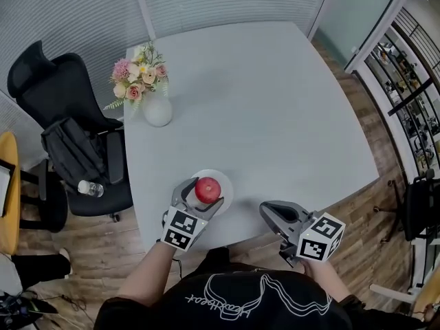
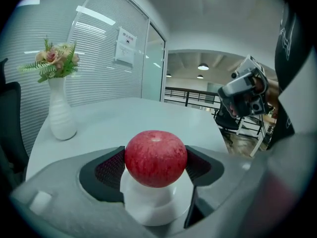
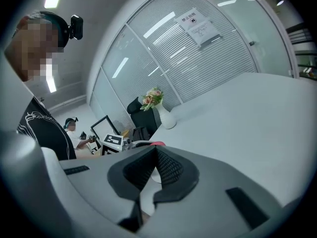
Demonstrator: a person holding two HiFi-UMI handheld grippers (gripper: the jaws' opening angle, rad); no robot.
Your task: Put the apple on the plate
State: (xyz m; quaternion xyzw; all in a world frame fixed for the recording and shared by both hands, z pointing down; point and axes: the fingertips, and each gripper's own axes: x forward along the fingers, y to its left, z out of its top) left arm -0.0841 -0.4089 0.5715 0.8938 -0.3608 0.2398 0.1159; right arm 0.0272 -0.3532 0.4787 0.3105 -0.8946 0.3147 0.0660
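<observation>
A red apple (image 1: 207, 189) (image 2: 156, 157) is gripped between the two dark pads of my left gripper (image 1: 205, 194) (image 2: 156, 168), which is shut on it. It is held right over a small white plate (image 1: 227, 186) (image 2: 148, 205) near the table's front edge; I cannot tell whether the apple touches the plate. My right gripper (image 1: 265, 211) (image 3: 155, 168) hovers to the right of the plate by the table edge, its pads meeting with nothing between them. In the right gripper view only a red sliver of the apple (image 3: 157, 144) shows above the jaws.
A white vase of flowers (image 1: 157, 108) (image 2: 60, 118) (image 3: 166, 118) stands at the table's back left. A black office chair with a backpack (image 1: 75, 143) and a water bottle (image 1: 91, 188) is left of the grey table (image 1: 275, 108). Shelving (image 1: 405, 95) lines the right.
</observation>
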